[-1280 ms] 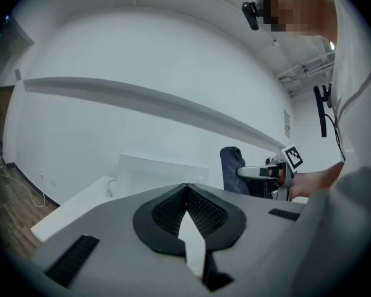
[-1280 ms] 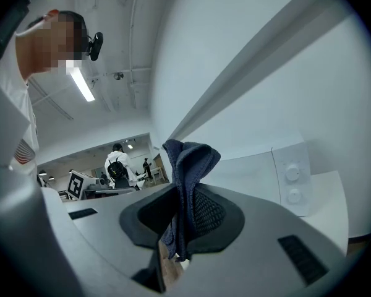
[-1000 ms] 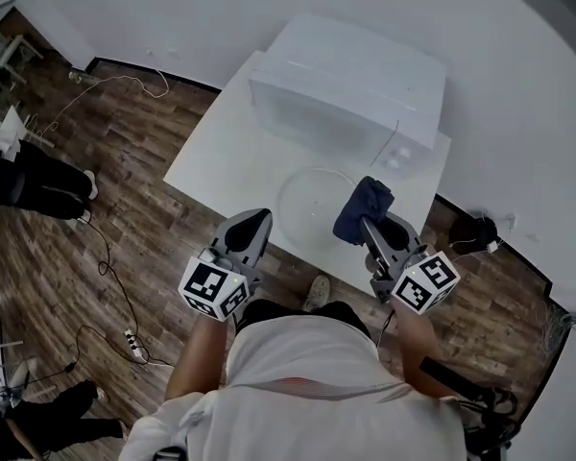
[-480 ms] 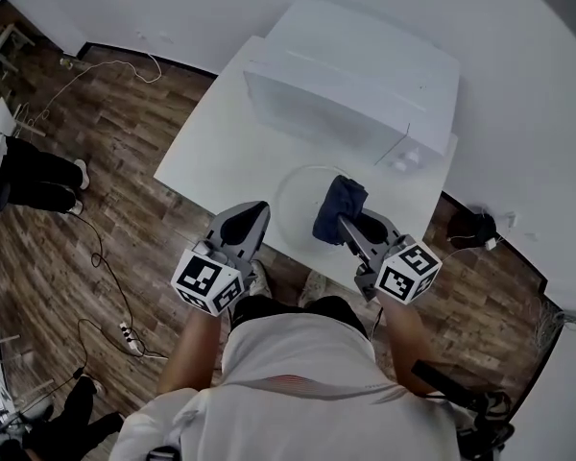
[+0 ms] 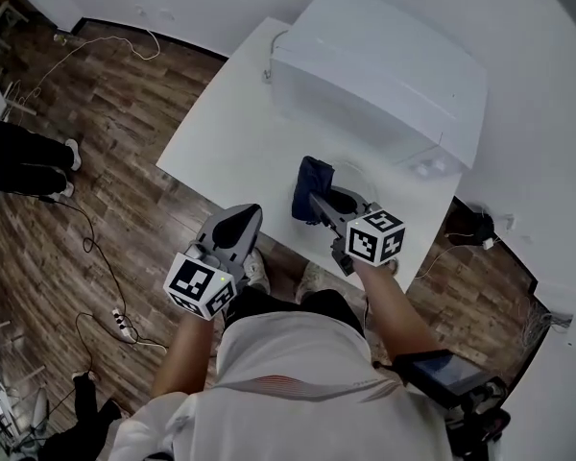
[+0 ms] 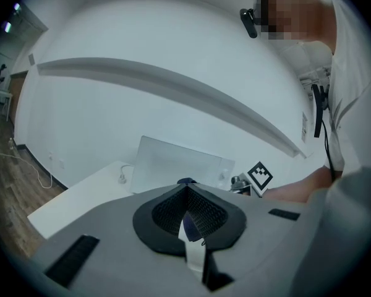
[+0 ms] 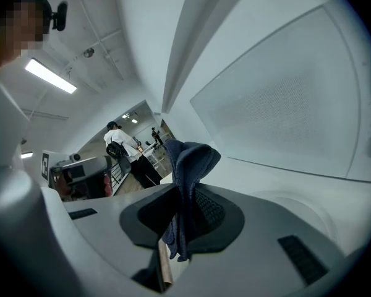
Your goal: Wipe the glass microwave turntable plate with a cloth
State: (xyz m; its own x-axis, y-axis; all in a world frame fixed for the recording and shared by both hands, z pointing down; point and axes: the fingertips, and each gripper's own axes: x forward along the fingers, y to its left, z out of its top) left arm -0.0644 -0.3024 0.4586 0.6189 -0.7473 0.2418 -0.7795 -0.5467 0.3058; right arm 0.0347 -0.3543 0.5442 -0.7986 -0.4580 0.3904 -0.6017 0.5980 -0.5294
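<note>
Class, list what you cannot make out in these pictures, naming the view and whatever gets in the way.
Glass plate: head view, mostly hidden under the cloth and right gripper; only a faint rim shows.
Whether the cloth touches the plate: head view, the cloth itself covers the spot.
Microwave knobs: head view, too small to read.
Bystander: head view, cut off by the left edge.
</note>
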